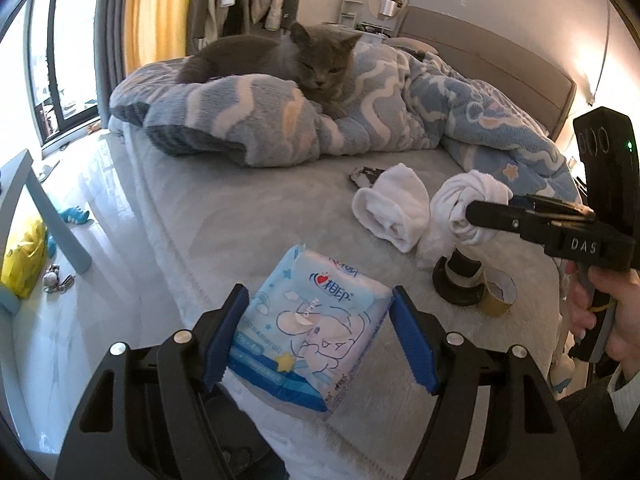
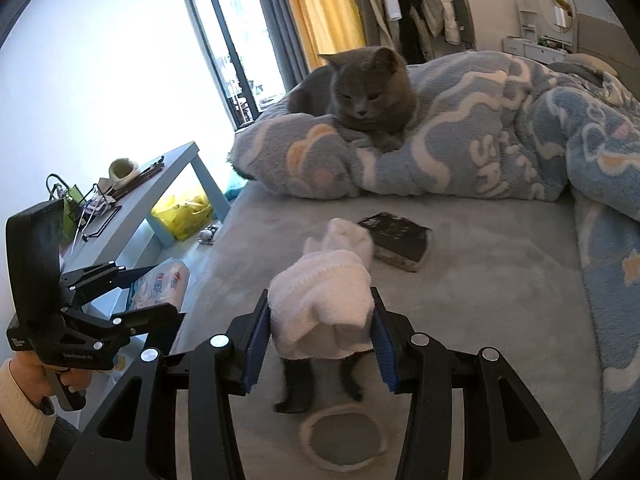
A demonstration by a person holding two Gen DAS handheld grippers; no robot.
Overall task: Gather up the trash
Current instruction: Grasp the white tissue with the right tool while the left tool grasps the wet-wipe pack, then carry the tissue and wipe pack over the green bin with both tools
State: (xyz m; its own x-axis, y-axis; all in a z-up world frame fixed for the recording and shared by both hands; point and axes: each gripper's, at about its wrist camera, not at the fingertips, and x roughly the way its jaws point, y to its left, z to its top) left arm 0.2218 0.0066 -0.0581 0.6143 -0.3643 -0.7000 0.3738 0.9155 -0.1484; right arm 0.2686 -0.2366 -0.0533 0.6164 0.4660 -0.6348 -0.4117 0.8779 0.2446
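Tongs on one tissue pack — two white socks.

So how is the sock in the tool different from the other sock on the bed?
The held sock is bunched into a twisted wad; the loose sock lies flatter, folded over. The held sock is pinched in the right tool above the bed; the loose sock rests on it, untouched. Both are white.
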